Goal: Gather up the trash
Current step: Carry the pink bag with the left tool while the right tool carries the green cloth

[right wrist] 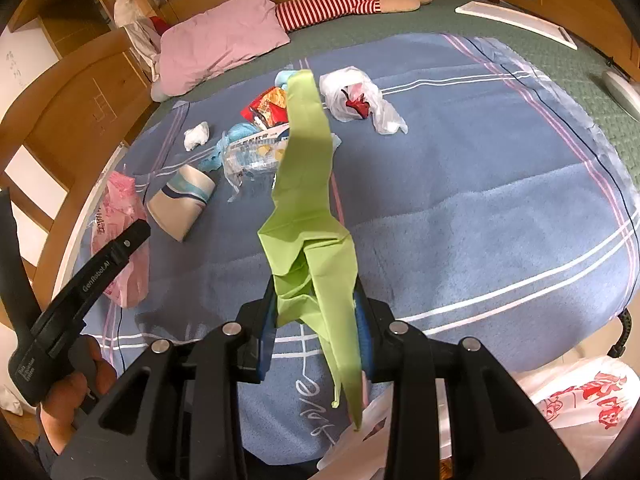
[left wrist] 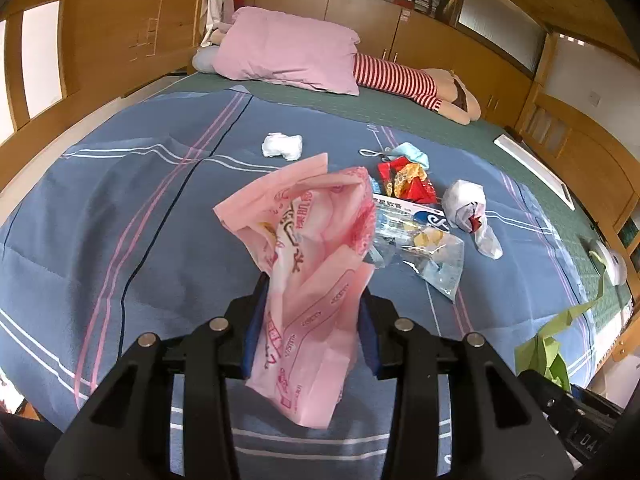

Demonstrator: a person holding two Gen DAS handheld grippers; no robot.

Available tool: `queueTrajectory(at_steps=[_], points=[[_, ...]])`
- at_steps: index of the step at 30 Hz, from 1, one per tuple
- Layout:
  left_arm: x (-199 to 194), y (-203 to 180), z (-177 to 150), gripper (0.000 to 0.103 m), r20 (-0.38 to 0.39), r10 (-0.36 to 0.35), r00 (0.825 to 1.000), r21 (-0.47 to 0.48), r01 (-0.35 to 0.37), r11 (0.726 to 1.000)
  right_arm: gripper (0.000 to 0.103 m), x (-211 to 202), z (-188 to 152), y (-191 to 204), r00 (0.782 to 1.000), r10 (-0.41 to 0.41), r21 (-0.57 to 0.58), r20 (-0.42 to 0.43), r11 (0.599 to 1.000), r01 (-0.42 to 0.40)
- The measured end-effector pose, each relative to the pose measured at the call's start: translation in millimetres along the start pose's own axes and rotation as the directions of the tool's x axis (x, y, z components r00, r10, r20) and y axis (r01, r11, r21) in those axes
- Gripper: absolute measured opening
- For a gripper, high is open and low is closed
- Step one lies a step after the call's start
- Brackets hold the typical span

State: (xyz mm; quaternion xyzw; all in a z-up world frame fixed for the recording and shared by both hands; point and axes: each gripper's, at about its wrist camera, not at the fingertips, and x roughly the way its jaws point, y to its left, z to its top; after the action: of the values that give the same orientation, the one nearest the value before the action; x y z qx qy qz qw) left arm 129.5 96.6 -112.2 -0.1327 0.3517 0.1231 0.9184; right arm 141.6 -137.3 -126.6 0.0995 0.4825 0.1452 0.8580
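Left gripper (left wrist: 310, 320) clamps pink wrapper (left wrist: 308, 248) above blanket (left wrist: 120, 220) | right gripper (right wrist: 316, 320) clamps green paper (right wrist: 308, 208), raised

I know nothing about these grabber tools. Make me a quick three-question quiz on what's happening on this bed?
1. True or false: the left gripper holds a pink printed bag.
2. What does the right gripper grip? A) crumpled tissue B) green paper C) face mask
3. Fill in: the trash lies on a ____ blanket with stripes.

Key: 1 true. 2 B, the green paper; the white tissue and blue face mask lie loose. 3 blue, the blue blanket.
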Motion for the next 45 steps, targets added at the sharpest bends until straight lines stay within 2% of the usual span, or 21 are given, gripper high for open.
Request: queueTrajectory(at_steps=[45], points=[[0.7, 1.6, -0.6, 0.040, -0.001, 0.012, 1.000, -0.004, -0.012, 1.000, 0.034, 11.1, -4.2, 8.0, 1.000, 0.020, -0.018, -0.019, 1.000, -0.020]])
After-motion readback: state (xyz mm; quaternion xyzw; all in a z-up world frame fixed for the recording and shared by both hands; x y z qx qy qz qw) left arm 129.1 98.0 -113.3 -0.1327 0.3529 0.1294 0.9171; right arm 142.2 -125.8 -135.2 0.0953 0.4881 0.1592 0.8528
